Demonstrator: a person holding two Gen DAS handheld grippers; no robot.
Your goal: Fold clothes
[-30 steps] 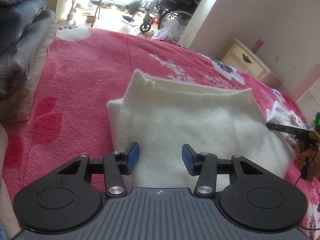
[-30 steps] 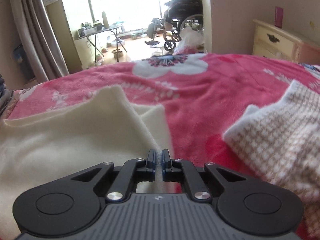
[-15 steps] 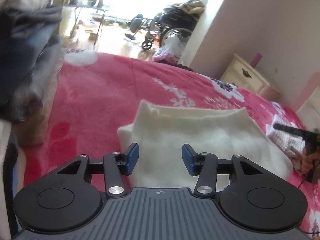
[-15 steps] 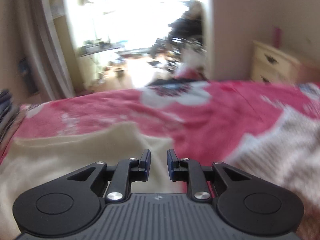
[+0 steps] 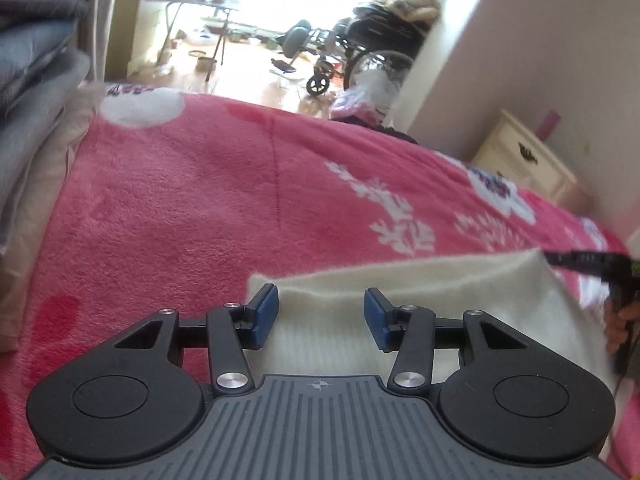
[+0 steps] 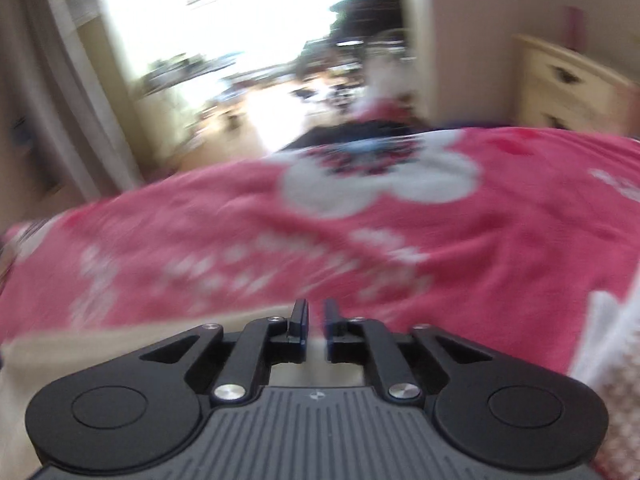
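Note:
A folded cream garment lies on the pink flowered blanket. My left gripper hangs open over its far left corner, blue pads apart, the cloth below them and not pinched. At the garment's right corner the right gripper shows as a black bar with a hand behind it. In the blurred right wrist view my right gripper is closing, only a thin slit left between the jaws. I see nothing clamped there. The cream garment sits low at the left.
A stack of folded grey and blue clothes rises at the bed's left edge. A white and tan checked garment lies to the right. Beyond the bed stand a cream nightstand and a wheelchair.
Both grippers have drawn back toward the garment's near side, so it sits lower in both views. The right jaws parted from the cloth's corner, then came nearly together again. The left jaws kept their width.

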